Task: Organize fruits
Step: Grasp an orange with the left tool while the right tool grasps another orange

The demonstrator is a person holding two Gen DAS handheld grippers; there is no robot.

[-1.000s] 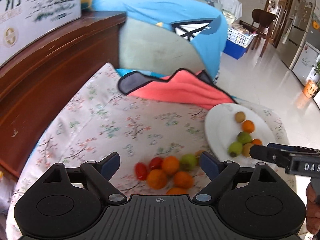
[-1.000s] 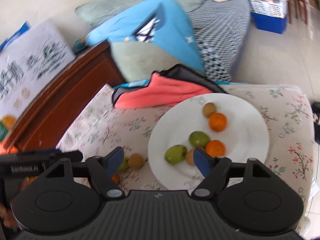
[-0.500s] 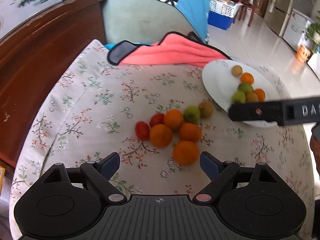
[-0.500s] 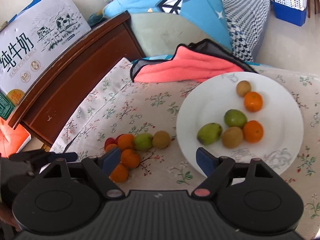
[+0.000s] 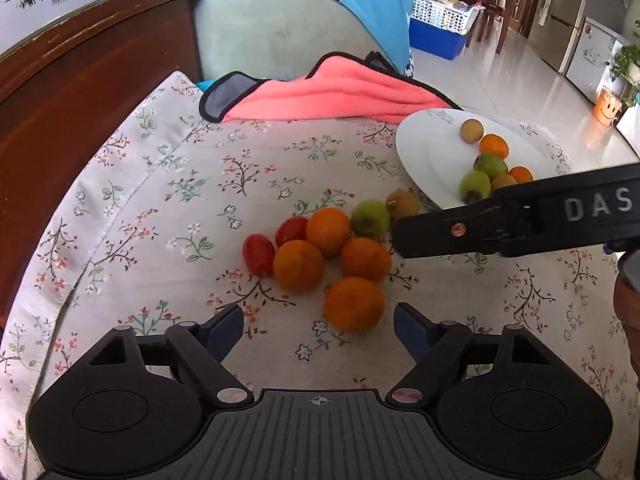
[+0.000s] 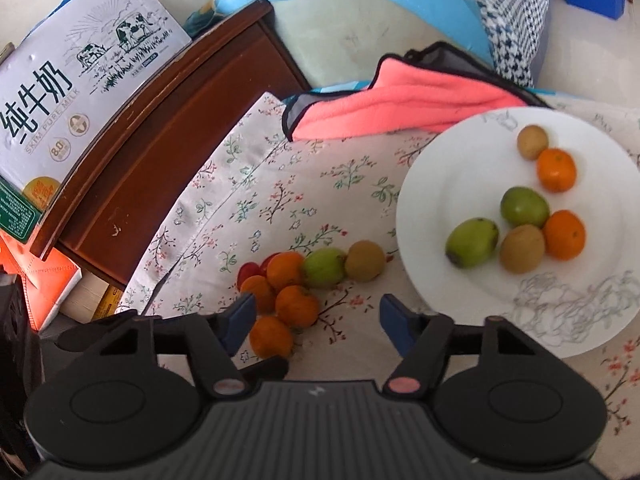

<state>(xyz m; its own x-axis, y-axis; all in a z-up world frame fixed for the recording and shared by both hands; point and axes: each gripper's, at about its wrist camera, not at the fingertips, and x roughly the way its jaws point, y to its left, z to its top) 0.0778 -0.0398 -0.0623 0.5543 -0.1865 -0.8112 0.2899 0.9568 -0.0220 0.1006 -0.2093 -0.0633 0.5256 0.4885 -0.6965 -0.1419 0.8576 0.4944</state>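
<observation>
Left wrist | both tongs (image 5: 318,330) (image 6: 316,320) released | fruit pile (image 5: 328,256) nearer than before

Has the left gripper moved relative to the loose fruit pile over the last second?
Yes. The left gripper has pulled back toward the person: the fruit pile on the tablecloth, earlier right between its fingertips, now lies ahead of them.

**Hidden and cut-off parts**

In the left wrist view, the black right claw (image 5: 400,236) covers the near rim of the round white plate (image 5: 424,152) and part of a brown kiwi (image 5: 503,181). In the right wrist view, oranges hide most of two red tomatoes (image 6: 249,271); the picture's edge crops the white milk carton (image 6: 60,92).
</observation>
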